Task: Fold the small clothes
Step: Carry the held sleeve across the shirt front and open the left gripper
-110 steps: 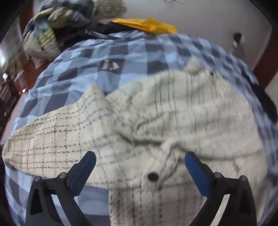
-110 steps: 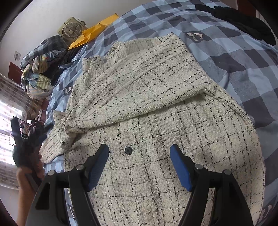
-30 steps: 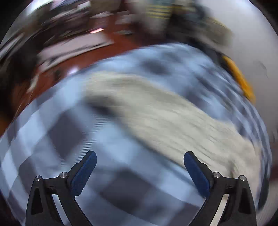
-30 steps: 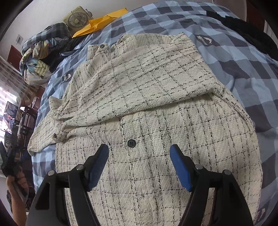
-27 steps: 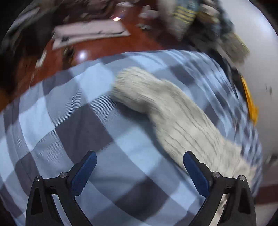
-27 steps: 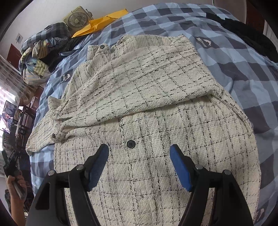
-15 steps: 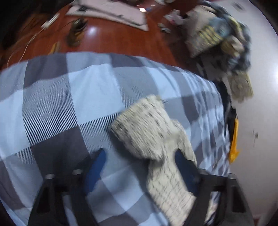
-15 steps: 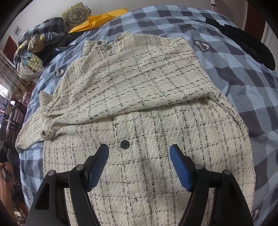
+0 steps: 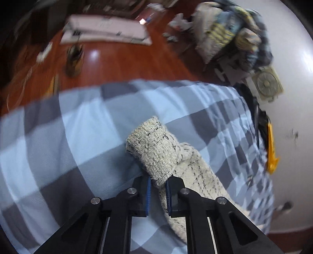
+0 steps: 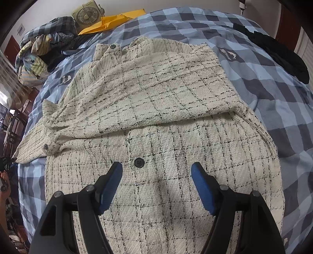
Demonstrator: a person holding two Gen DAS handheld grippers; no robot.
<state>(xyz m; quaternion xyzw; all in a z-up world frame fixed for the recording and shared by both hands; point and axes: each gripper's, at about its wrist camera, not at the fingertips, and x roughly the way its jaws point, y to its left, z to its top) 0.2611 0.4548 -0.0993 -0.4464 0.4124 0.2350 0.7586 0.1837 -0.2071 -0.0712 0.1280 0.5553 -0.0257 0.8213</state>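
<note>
Pinching the end of the sleeve (image 9: 156, 154), your left tool (image 9: 158, 187) had its two blue pads squeezed shut on the cream cloth. The sleeve end stood up a little between the pads, and the rest of the sleeve ran away to the right over the bed (image 9: 58, 136) with its blue and grey squares.

Your right tool (image 10: 156, 175) was wide open and held nothing. It hung over the lower part of the jacket (image 10: 156, 109), near a black button (image 10: 138, 162). The jacket was cream with thin black lines. It lay spread out flat on the bed (image 10: 273, 93), and its top half had a fold of cloth lying across it. The sleeve (image 10: 31, 148) reached out to the left edge of the bed.

No box or basket showed in either view. A heap of clothes (image 10: 43, 48) sat at the far left corner of the bed, with a small fan (image 10: 87, 16) and a yellow envelope (image 10: 111, 21) just beside it. A black cloth (image 10: 277, 52) lay at the far right.

The bottom of the jacket was hidden under your right tool. The floor (image 9: 117, 58) in the left view was blurry, so the things on it were hard to make out. Your left hand (image 10: 4, 187) was cut off at the picture's edge.
</note>
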